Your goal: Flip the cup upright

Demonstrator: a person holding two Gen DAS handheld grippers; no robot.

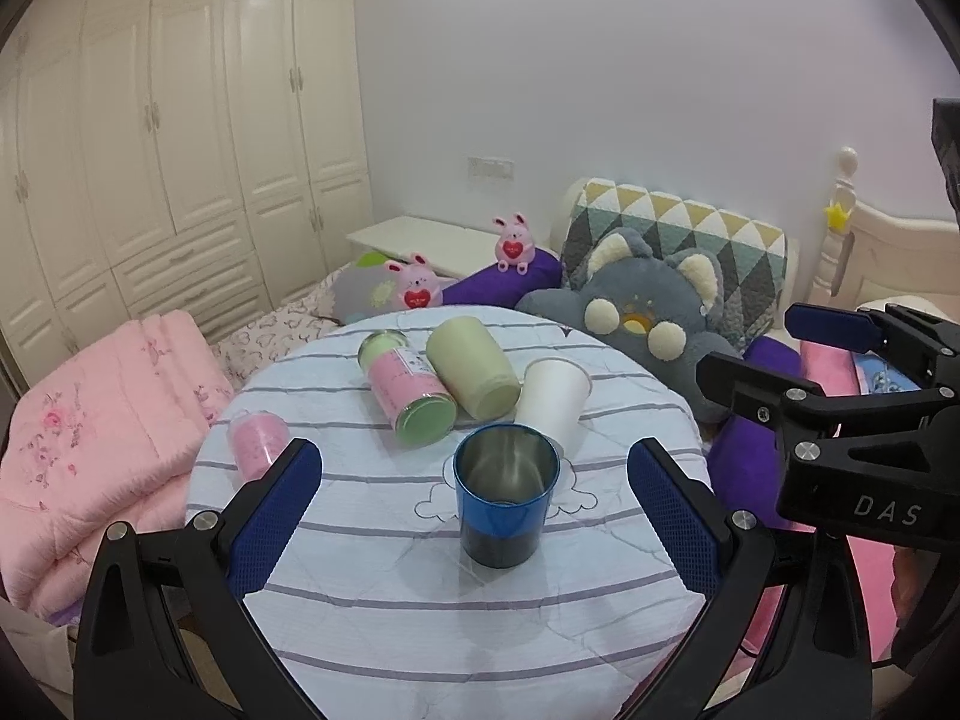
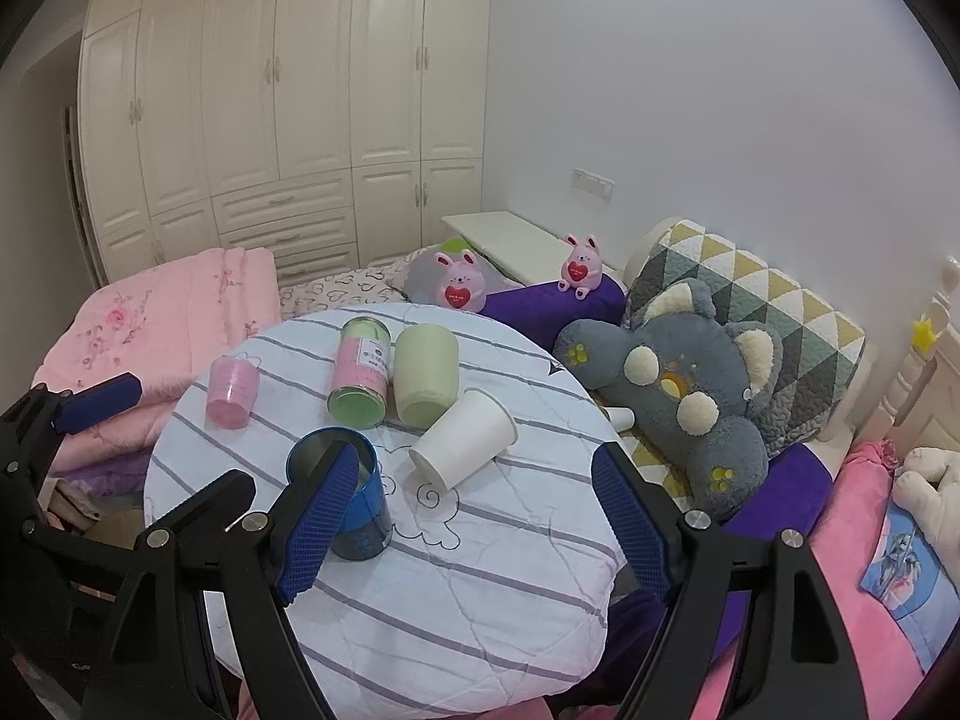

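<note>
Left wrist view: the left gripper gapes wide, empty; the blue metal cup stands upright between its fingers.

Right wrist view: the right gripper gapes, empty; the white paper cup lies tipped ahead, seemingly still to right.

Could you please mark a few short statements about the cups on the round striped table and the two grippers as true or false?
1. The blue metal cup stands upright, mouth up. True.
2. The white paper cup stands upright. False: it lies on its side on the round striped table.
3. The left gripper is open and holds nothing. True.
4. The right gripper is shut on the white paper cup. False: its jaws are open and empty.
5. The pale green cup lies on its side beside the pink-labelled canister with the green lid. True.
</note>
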